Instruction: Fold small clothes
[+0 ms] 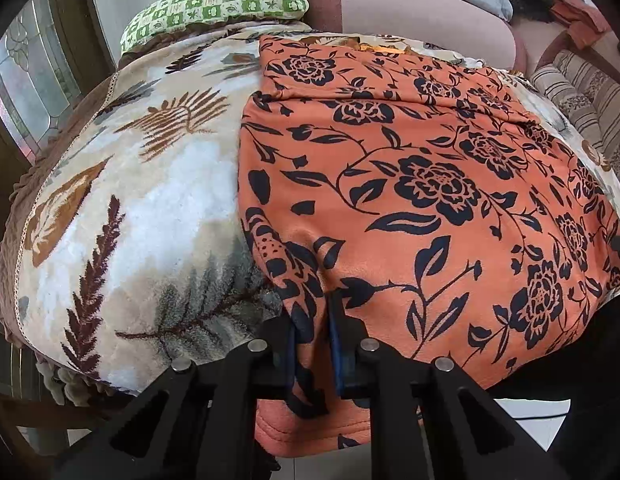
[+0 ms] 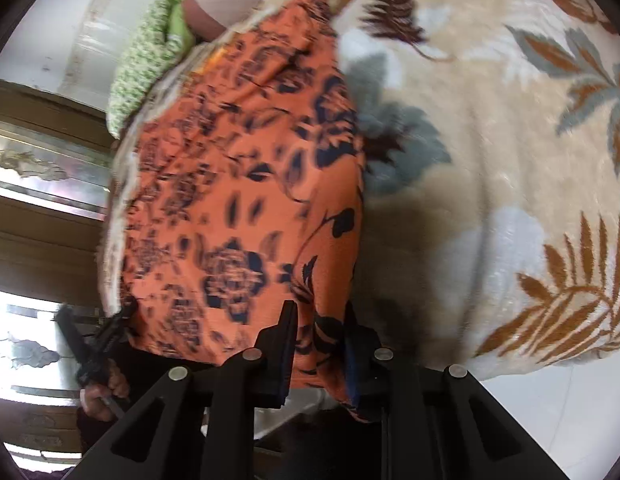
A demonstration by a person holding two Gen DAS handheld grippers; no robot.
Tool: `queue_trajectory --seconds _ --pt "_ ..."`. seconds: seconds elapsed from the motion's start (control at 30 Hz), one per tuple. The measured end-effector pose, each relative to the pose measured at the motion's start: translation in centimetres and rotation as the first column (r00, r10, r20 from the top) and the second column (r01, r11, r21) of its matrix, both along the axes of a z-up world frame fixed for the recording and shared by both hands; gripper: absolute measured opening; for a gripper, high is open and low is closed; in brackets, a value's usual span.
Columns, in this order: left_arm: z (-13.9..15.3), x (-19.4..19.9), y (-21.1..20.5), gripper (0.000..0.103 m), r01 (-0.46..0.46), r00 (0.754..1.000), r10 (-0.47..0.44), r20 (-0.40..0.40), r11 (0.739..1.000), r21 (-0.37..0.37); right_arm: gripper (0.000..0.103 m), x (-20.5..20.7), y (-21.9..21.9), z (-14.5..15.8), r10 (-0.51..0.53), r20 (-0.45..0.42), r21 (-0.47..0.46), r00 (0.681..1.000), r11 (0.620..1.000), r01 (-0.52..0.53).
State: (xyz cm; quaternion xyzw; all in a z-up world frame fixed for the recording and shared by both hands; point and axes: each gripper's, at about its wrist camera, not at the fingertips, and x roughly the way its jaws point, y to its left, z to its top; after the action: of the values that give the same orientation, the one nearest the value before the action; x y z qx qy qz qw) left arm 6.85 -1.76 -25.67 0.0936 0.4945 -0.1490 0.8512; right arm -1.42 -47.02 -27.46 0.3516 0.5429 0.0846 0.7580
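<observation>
Left tongs (image 1: pixel 315 344): narrow, the two blue pads pinching a puckered ridge at the near hem of the orange floral garment (image 1: pixel 410 184); cloth fills the gap between the pads.
Right tongs (image 2: pixel 320 344): narrow as well, closed on the garment's near right corner, which hangs below the bed edge; this view is motion-blurred, so how deep the bite goes is probably shallow but not certain.
Person's hand (image 2: pixel 104 394): seen in the right wrist view, low left, wrapped round the handle of the left tool.
Garment, place: spread flat over the leaf-patterned blanket (image 1: pixel 122 208) on the bed, near hem draping off the near edge, far edge reaching toward the green checked pillow (image 1: pixel 214 4).
Risk, slip: the left grip takes only a thin fold; a quick lift could pull the hem out and let that side drop.
Risk, uneven fold: with the two grips at different depths, one corner may lead and the near hem would land skewed on the far half.
Risk, drag: the plush blanket may cling; pulling low across it could bunch both layers into creases.
Risk, overshoot: carrying the hem too far would push it past the far edge toward the pillow and the pink bolster (image 1: pixel 422 16).
Risk, double layer: the pucker may include a second ply, so a hidden tuck could stay inside the fold.
</observation>
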Motion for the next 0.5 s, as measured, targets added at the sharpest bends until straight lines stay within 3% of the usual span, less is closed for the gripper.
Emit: queue_trajectory --seconds 0.17,0.33,0.5 --pt "2.0 0.1 0.5 0.013 0.017 1.000 -0.018 -0.006 0.998 -0.067 0.022 -0.1 -0.2 3.6 -0.009 0.114 0.096 0.993 0.995 -0.002" --pt "5.1 0.8 1.8 0.012 0.018 1.000 -0.019 -0.006 0.985 -0.169 0.022 -0.3 -1.2 8.2 -0.064 0.271 0.210 0.960 0.978 0.006" --pt "9.1 1.9 2.7 0.009 0.027 0.996 -0.011 0.088 0.983 -0.180 0.022 0.0 -2.5 10.9 -0.134 0.356 0.261 0.925 0.965 0.040"
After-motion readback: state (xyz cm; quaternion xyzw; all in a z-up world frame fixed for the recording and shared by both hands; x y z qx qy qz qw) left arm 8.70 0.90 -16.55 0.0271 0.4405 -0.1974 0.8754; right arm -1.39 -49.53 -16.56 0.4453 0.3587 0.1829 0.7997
